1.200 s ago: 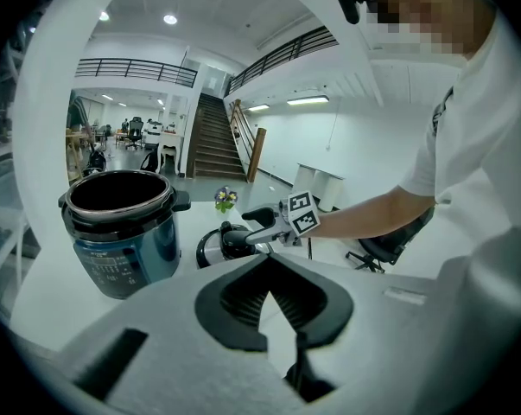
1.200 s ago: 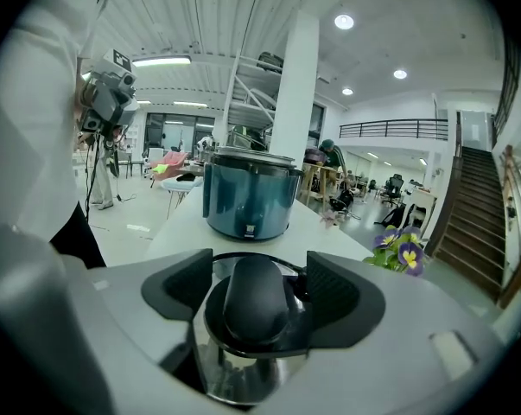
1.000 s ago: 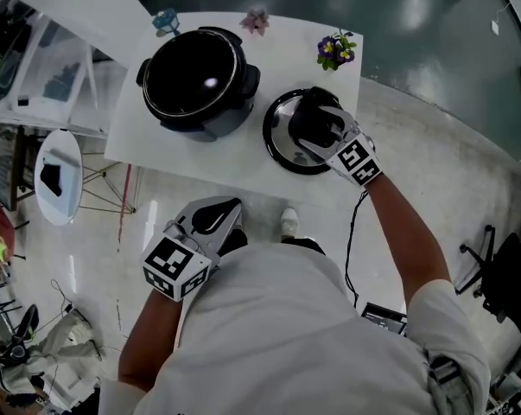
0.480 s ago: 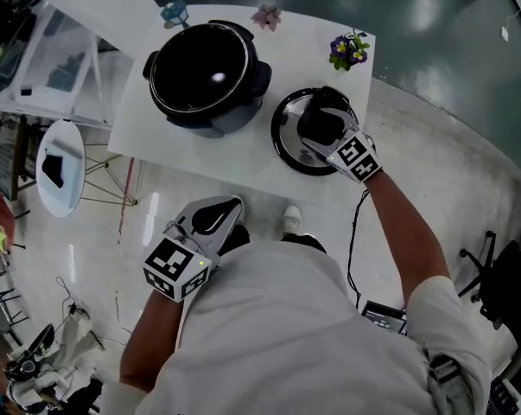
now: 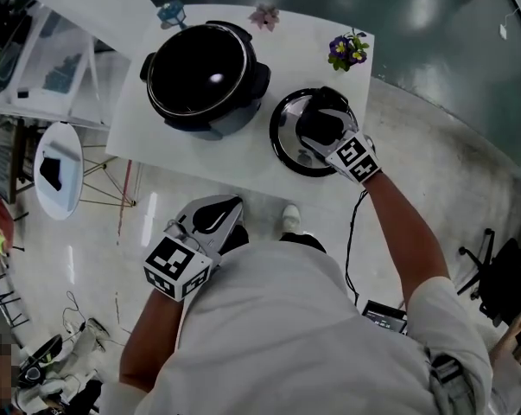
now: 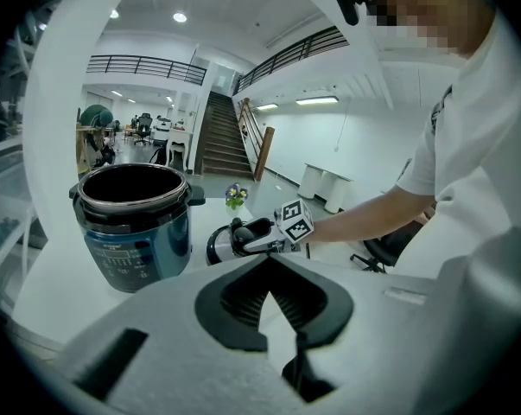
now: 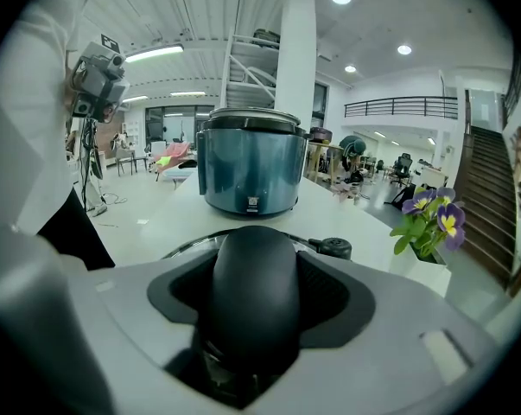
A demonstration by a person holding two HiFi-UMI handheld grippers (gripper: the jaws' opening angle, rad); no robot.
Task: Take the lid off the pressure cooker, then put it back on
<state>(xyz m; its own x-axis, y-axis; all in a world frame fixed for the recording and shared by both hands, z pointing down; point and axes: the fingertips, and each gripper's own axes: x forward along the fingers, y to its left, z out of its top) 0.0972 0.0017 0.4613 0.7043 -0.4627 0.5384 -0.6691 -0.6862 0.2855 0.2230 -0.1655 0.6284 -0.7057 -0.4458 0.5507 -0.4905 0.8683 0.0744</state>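
The blue pressure cooker pot (image 5: 204, 76) stands uncovered at the back left of the white table (image 5: 243, 158); it also shows in both gripper views (image 6: 135, 223) (image 7: 250, 171). Its lid (image 5: 282, 141) lies flat on the table to the pot's right. My right gripper (image 5: 320, 128) is over the lid, its jaws closing on the black lid handle (image 7: 251, 292), which fills the gap between the pads. My left gripper (image 5: 212, 214) hangs below the table's near edge, away from pot and lid, jaw tips together and holding nothing (image 6: 269, 271).
A small pot of purple flowers (image 5: 345, 50) stands at the table's back right corner, close to the lid. Two small ornaments (image 5: 264, 15) sit at the back edge behind the cooker. A round white stool (image 5: 57, 171) and shelving are on the floor to the left.
My right gripper has settled a little lower over the lid's handle and its jaws have narrowed around it. The left gripper and the pot have stayed put.
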